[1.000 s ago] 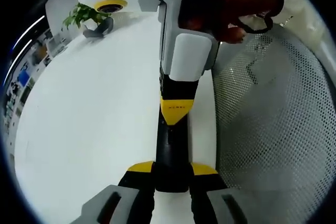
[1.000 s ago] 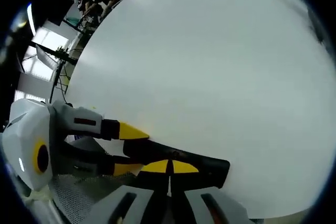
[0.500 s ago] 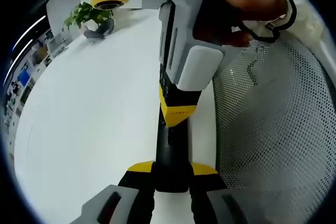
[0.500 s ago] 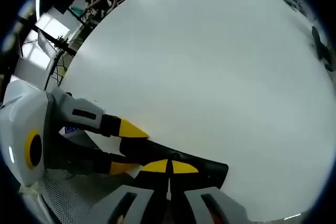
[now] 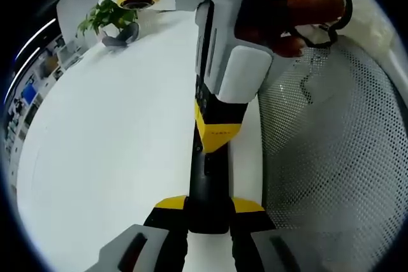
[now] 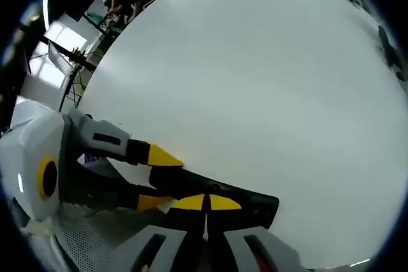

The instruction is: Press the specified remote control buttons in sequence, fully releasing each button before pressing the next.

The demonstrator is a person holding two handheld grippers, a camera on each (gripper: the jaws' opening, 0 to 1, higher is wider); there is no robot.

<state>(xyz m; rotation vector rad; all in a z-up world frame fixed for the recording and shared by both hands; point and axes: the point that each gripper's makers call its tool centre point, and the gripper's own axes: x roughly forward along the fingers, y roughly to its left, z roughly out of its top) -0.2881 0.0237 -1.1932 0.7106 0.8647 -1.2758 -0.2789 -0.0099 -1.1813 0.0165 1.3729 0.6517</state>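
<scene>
Left gripper [image 5: 208, 211]: jaws clamped on the near end of the black remote control [image 5: 208, 189], one yellow tip on each side of it. The remote lies lengthwise away from the camera on the white table [image 5: 108, 132], close to the table's edge. Right gripper [image 6: 205, 203]: jaws brought together, yellow tips meeting, bearing down on the remote's upper face. In the left gripper view the right gripper comes in from above, its tips on the remote's middle. Which button lies under the tips cannot be read; the tips cover it.

Judgement: a press is in hand. Done well, the left clamp holds the remote flat while the right tips press straight down on one button, then lift fully clear before moving along.

Surroundings: a white mesh surface [image 5: 331, 157] beside the table; a potted plant [image 5: 105, 17] at the far end.
</scene>
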